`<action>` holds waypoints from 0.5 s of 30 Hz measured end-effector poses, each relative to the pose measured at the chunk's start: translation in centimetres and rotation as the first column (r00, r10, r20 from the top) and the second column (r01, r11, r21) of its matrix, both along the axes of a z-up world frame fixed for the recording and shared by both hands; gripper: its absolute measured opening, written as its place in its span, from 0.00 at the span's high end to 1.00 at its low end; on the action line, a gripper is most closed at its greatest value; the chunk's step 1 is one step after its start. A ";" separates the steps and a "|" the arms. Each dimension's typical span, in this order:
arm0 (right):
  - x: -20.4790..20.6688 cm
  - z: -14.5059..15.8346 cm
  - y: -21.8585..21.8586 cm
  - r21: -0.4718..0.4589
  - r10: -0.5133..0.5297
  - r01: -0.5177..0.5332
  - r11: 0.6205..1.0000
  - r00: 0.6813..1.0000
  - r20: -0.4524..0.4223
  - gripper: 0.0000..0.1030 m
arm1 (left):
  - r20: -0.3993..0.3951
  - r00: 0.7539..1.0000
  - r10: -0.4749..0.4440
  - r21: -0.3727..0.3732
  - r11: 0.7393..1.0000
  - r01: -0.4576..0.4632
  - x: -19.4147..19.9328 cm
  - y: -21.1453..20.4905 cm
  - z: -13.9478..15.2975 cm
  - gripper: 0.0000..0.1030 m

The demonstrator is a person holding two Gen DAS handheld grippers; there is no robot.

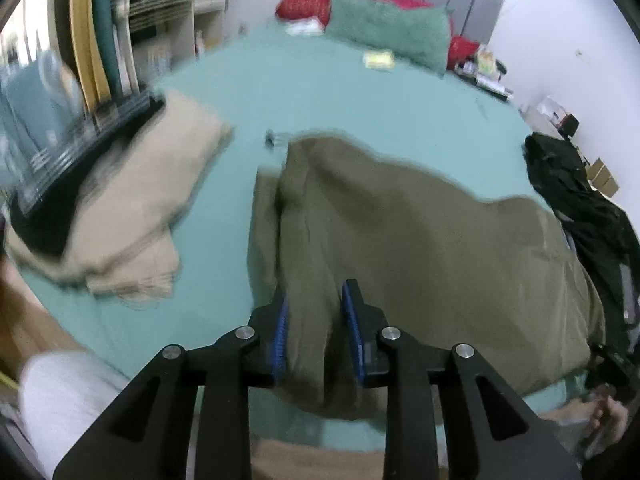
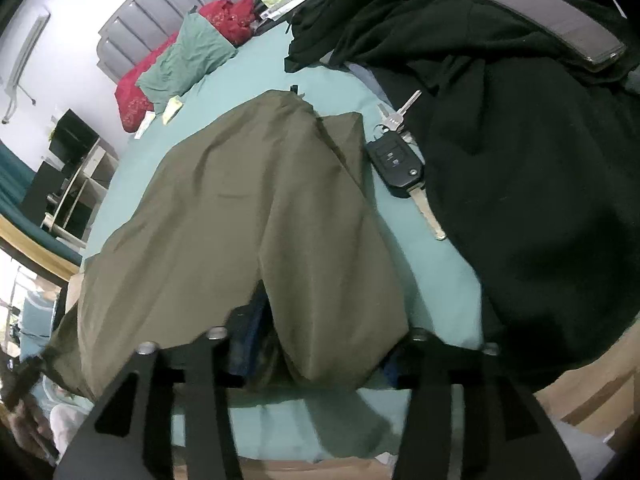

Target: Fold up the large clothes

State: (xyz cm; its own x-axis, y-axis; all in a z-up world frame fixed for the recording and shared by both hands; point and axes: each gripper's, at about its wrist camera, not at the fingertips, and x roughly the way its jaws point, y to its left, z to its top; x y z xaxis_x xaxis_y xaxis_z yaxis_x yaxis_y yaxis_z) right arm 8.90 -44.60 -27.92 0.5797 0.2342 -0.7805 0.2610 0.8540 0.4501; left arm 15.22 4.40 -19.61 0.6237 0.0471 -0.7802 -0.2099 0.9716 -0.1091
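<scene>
The olive-green fabric garment lies partly folded on the teal-sheeted bed, stretching ahead of both grippers. The left gripper and right gripper each clamp its near edge; further folds likely remain.
</scene>
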 end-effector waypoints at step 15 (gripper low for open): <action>-0.1 -0.8 -2.2 0.035 -0.020 0.019 0.999 0.999 0.033 0.11 | 0.032 0.907 -0.420 -0.118 0.900 0.420 6.9 -16.6 -0.9 0.59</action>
State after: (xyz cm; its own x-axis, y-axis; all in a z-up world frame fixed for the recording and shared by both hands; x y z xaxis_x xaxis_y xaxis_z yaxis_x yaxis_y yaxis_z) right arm 8.83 -46.78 -28.73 0.6098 0.2493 -0.7523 0.2615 0.8328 0.4879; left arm 22.08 -12.19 -20.48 0.5696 -0.3132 -0.7599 0.2158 0.9491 -0.2293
